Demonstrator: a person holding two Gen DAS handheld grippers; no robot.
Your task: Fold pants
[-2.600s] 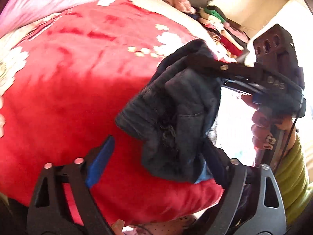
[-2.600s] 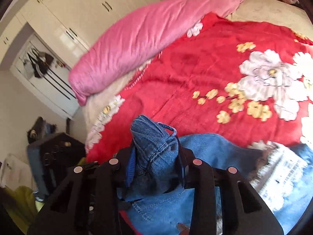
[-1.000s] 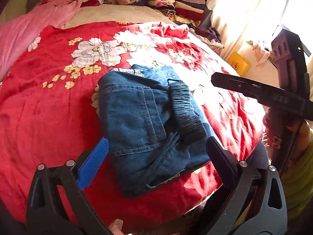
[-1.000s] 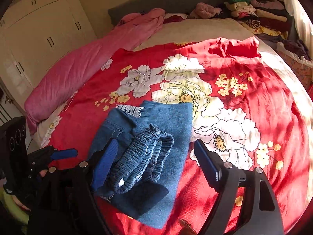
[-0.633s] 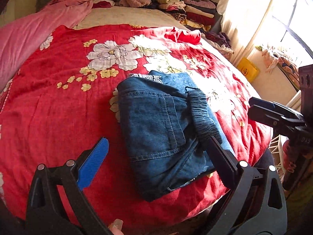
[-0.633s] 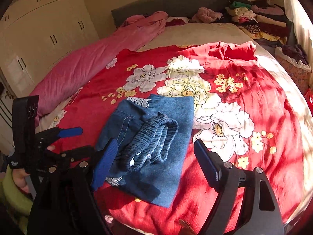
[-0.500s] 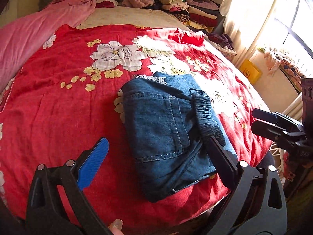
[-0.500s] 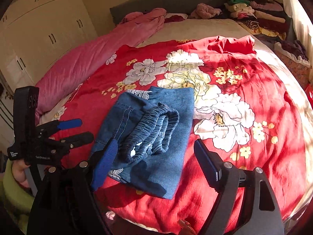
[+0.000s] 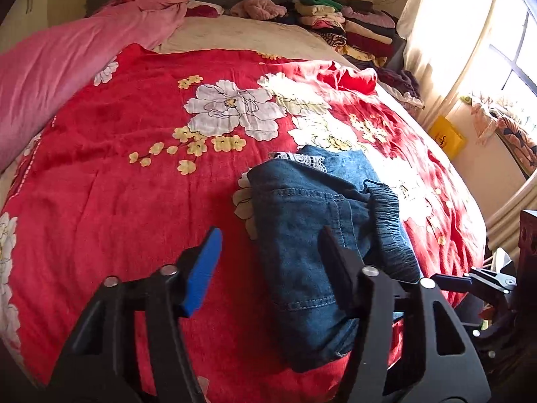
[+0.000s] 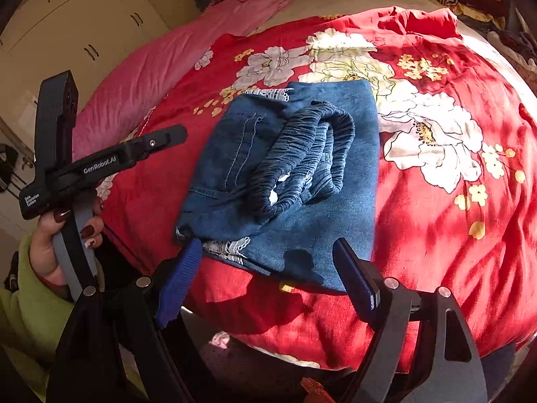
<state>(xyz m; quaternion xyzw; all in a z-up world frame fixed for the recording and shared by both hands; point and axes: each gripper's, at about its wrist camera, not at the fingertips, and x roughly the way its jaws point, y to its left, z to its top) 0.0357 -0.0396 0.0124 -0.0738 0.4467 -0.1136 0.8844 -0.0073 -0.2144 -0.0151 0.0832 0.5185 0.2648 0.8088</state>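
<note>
Bed (image 9: 235,33) fills both views, covered by a red bedspread with white and yellow flowers (image 9: 110,194). Long pink quilt roll (image 9: 50,67) lies along its far left side; stack of folded clothes in mixed colours (image 9: 339,23) sits at the head end, near the bright window. Folded blue denim pants with a gathered elastic waistband (image 9: 302,235) lie on the bedspread near the bed's front edge, waistband bunched on top, white lace trim (image 10: 228,245) showing at the hem.

Left gripper (image 9: 268,258), black with blue pads: jaws have just been closing, now at a narrow gap, nothing between them, hovering just left of the pants; its right finger overlaps the denim in the left wrist view. In the right wrist view it's held by a hand (image 10: 50,235) with dark red nails and a green sleeve.

Right gripper (image 10: 268,268): jaws wide, nothing gripped, above the near edge of the pants.
</note>
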